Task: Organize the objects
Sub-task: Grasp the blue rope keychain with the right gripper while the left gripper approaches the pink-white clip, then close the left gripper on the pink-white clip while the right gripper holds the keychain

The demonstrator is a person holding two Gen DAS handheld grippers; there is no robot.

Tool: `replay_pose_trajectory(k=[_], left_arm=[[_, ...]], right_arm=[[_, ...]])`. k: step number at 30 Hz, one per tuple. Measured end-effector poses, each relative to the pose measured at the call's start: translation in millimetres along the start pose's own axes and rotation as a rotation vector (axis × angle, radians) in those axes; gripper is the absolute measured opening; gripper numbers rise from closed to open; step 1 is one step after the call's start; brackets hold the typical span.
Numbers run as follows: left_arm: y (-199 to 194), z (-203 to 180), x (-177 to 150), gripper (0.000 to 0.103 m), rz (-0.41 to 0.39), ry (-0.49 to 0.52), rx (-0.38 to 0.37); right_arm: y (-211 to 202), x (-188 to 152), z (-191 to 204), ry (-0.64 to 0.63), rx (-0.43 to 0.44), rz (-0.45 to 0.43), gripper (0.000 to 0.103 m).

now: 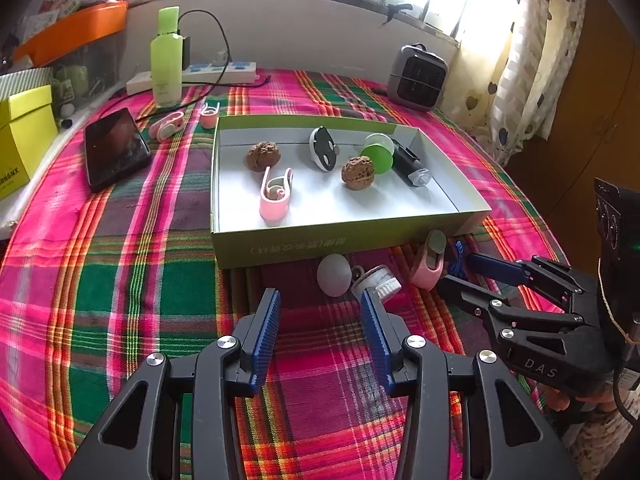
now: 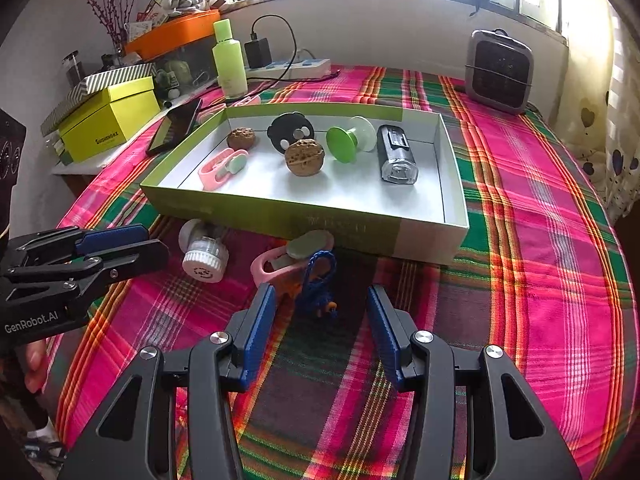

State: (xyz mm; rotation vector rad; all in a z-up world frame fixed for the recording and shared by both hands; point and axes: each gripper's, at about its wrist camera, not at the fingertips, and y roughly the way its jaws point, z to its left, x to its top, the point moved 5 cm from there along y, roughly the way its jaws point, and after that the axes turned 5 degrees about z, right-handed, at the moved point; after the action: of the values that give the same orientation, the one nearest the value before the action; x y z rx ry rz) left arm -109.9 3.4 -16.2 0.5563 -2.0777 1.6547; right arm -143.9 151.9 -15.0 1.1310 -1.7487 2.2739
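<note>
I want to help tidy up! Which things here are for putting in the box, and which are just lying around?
For tidying: green box, walnuts inside it, white jar, pink clip, blue cord outside it.

Just lying about: phone, green bottle, power strip, heater.

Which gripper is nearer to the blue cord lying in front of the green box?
Right. The right gripper hangs open directly behind the blue cord, which sits just ahead of its fingertips. The left gripper is open off to the cord's left, nearer the white cap.
</note>
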Motion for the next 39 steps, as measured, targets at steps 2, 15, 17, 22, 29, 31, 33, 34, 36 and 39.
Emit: replay_pose_trajectory(k=[2, 15, 17, 22, 29, 31, 33, 34, 36, 39], left_arm=[[-0.3, -2.2, 1.1, 0.04, 0.001, 0.005, 0.001], [-0.3, -24.3, 4.0, 0.04, 0.006, 0.048, 0.009], [0.0, -29.0, 4.8, 0.04, 0.007, 0.058, 0.011], [2.2, -44.2, 8.1, 0.04, 0.005, 0.091, 0.004], [11.5, -68.8, 14.2, 0.04, 0.014, 0.143, -0.007], [15.0, -74.3, 15.9, 0.04, 0.017, 0.156, -0.008], [17.3, -79.1, 17.1, 0.04, 0.023, 0.164, -0.008], [17.9, -81.3, 17.5, 0.04, 0.023, 0.169, -0.012], [20.4, -84.7, 18.2, 0.04, 0.026, 0.174, -0.011], [26.4, -88.4, 19.6, 0.04, 0.034, 0.179, -0.009]], right_arm=[[0.2, -0.8, 0.7, -0.001, 0.016, 0.0, 0.039], [-1.8, -2.4, 0.7, 0.0, 0.061, -0.003, 0.02], [-4.1, -3.8, -2.4, 0.006, 0.06, -0.008, 0.02], [-9.3, -8.3, -14.6, 0.029, 0.042, -0.012, 0.02], [-17.0, -14.5, -34.9, 0.071, 0.017, -0.024, 0.02], [-18.9, -16.2, -38.3, 0.076, 0.015, -0.026, 0.02], [-20.4, -17.5, -40.7, 0.079, 0.015, -0.027, 0.02], [-20.8, -18.1, -42.0, 0.081, 0.014, -0.027, 0.02], [-21.5, -19.0, -43.9, 0.087, 0.013, -0.025, 0.02], [-22.6, -20.3, -47.5, 0.094, 0.013, -0.027, 0.02]])
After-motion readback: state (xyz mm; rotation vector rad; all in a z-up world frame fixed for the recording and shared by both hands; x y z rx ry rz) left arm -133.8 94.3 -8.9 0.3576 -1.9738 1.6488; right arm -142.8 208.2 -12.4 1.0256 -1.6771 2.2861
